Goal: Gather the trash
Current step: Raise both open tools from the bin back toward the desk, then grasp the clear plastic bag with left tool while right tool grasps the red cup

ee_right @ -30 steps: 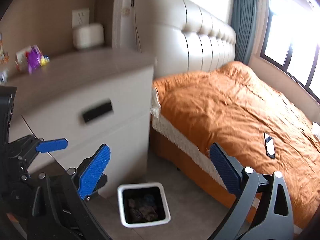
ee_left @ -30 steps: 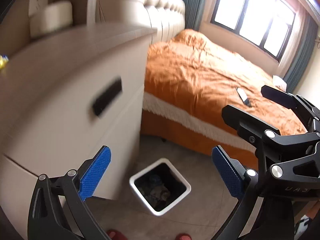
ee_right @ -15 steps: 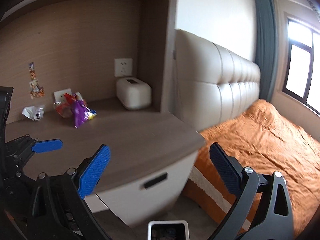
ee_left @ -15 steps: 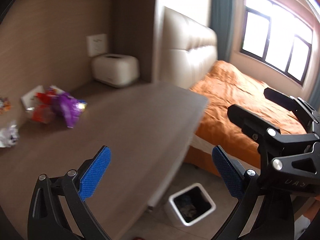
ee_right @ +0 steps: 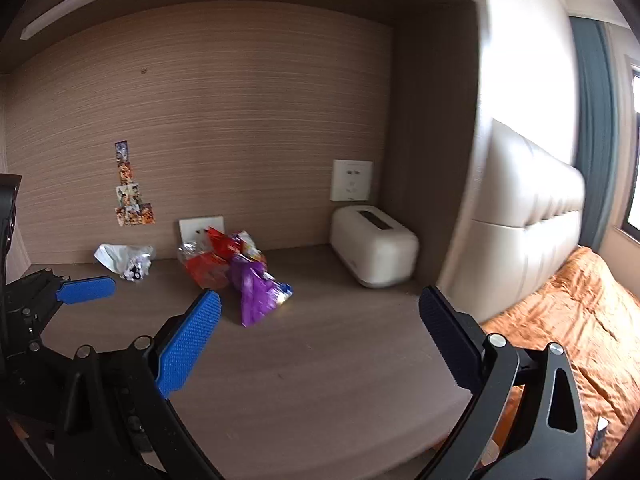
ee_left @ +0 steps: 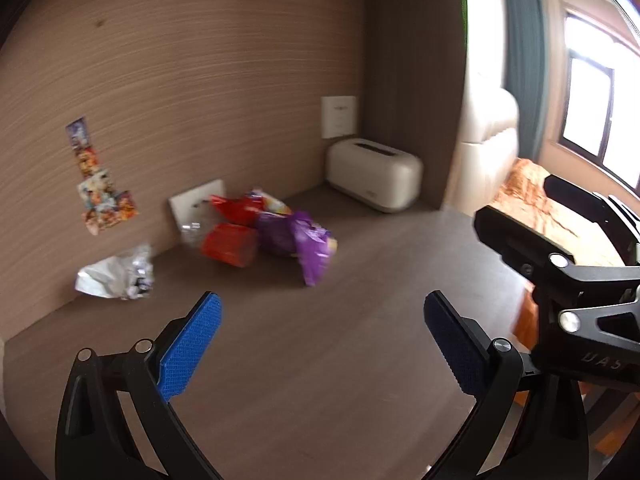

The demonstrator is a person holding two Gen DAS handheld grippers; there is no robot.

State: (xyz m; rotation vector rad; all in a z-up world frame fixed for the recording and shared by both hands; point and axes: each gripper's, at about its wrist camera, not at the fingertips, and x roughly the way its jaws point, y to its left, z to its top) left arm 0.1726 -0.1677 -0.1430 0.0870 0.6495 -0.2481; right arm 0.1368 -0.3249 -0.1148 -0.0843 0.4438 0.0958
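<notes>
Nearest, the left tool (ee_left: pixel 320 332) and the right tool (ee_right: pixel 320 330) are both hovering over the bare front of the desk (ee_right: pixel 320 380) with blades spread wide, gripping nothing. Farther back, the purple wrapper (ee_right: pixel 260 292), red wrappers (ee_right: pixel 208 268) and crumpled white wrapper (ee_right: pixel 124 260) are lying by the far wall. These loose, overlapping wrappers are risking a slipped or partial pinch that scatters neighbours, I judge.
</notes>
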